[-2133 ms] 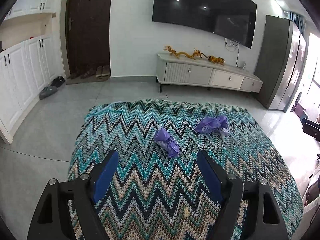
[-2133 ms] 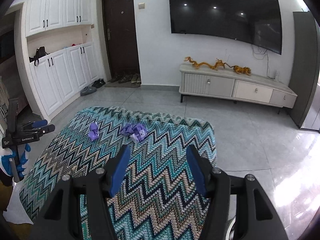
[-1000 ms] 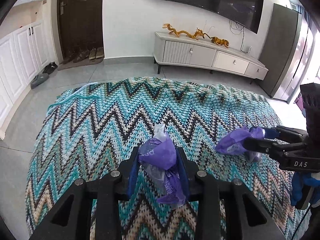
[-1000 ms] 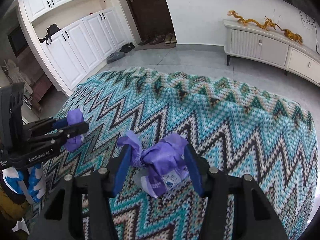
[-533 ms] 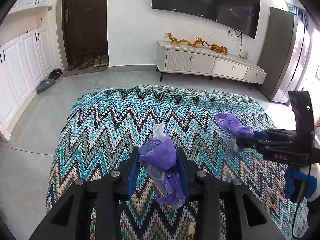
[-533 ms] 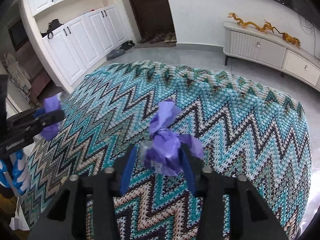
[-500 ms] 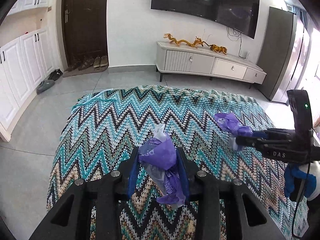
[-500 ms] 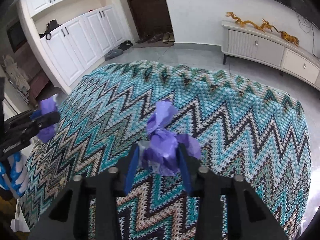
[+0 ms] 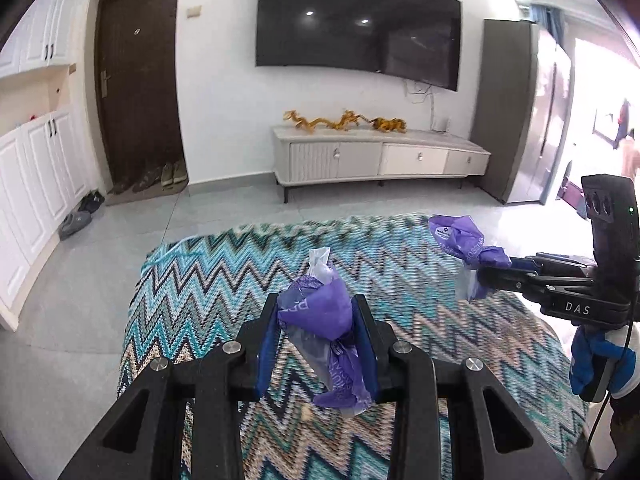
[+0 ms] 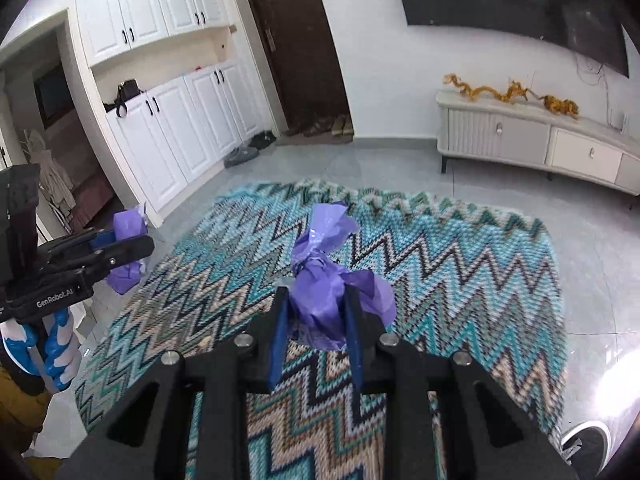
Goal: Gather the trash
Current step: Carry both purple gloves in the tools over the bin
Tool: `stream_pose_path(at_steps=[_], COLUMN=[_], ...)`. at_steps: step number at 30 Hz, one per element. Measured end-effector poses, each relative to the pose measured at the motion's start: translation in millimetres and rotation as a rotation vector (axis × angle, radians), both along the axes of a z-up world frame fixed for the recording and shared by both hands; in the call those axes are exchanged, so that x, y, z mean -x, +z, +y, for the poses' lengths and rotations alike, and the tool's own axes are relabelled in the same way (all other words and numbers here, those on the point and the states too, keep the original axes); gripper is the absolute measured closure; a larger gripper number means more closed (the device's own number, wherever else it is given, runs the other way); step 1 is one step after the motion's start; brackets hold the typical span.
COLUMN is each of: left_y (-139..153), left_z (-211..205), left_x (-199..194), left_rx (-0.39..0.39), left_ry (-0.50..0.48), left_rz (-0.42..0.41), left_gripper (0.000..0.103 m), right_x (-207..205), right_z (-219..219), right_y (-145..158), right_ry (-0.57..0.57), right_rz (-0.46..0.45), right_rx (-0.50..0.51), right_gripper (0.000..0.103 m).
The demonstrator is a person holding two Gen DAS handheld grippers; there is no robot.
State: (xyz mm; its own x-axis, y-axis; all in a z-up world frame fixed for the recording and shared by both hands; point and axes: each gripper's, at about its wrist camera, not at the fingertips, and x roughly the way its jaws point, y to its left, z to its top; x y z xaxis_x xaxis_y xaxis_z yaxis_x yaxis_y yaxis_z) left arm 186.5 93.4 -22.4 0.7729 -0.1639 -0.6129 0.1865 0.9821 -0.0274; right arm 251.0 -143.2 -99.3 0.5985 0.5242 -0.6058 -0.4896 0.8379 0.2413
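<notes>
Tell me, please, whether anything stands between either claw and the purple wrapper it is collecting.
Nothing does. The left claw is shut on its purple wrapper, and the right claw has its own purple wrapper pinched between the pads, jaws closing further. Both wrappers hang clear above the zigzag rug.

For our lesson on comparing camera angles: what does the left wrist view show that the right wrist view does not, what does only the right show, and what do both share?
Only the left wrist view shows the tall grey cabinet and the bright doorway beside it.

Only the right wrist view shows the black handbag in the white cupboards' niche and a shoe toe on the floor.

Both show the zigzag rug, television, dark door, and both purple wrappers: the left gripper is shut on one purple wrapper, and the right gripper is closing on another purple wrapper.
</notes>
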Motion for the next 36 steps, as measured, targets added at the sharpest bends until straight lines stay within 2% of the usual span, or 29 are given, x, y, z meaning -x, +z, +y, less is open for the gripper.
stream_pose_path(at_steps=[5,8,13,17,23,28,32,36], left_y=[24,31,32,24,-4,-44,-82,-116], left_z=[-36,-68,-146,-223,-346,-433,-480,-509], left_x=[29,33,23,12,3,-2,-22,-40], left_rx=[-0.003,0.001,-0.014,-0.046,-0.088,-0.104,-0.105,-0.103], left_ry=[-0.089,-0.164,-0.323,-0.462,-0.64,-0.728,-0.757,-0.759], left_rz=[-0.043,-0.046,-0.026,0.004,0.085,0.191,0.295,0.374], left_gripper=[0.07,0.07,0.07,0.07,0.07,0.07,0.07,0.07], right_x=[52,79,122,150,169,159,151,137], right_z=[-45,-82,-162,-232,-319,-366,-395,-415], right_y=[21,27,29,18,-24,-76,-123,-161], right_ry=[-0.077,-0.151,-0.323,-0.499,-0.687,-0.758,-0.798,-0.833], right_rz=[-0.065,-0.086,-0.105,-0.086,0.011,0.115,0.202,0.276], right_rx=[-0.032,-0.027,-0.021,0.005,-0.003,-0.039,-0.078,-0.11], right_gripper=[0.078,0.078,0.078,0.078,0.078,0.078,0.078,0.076])
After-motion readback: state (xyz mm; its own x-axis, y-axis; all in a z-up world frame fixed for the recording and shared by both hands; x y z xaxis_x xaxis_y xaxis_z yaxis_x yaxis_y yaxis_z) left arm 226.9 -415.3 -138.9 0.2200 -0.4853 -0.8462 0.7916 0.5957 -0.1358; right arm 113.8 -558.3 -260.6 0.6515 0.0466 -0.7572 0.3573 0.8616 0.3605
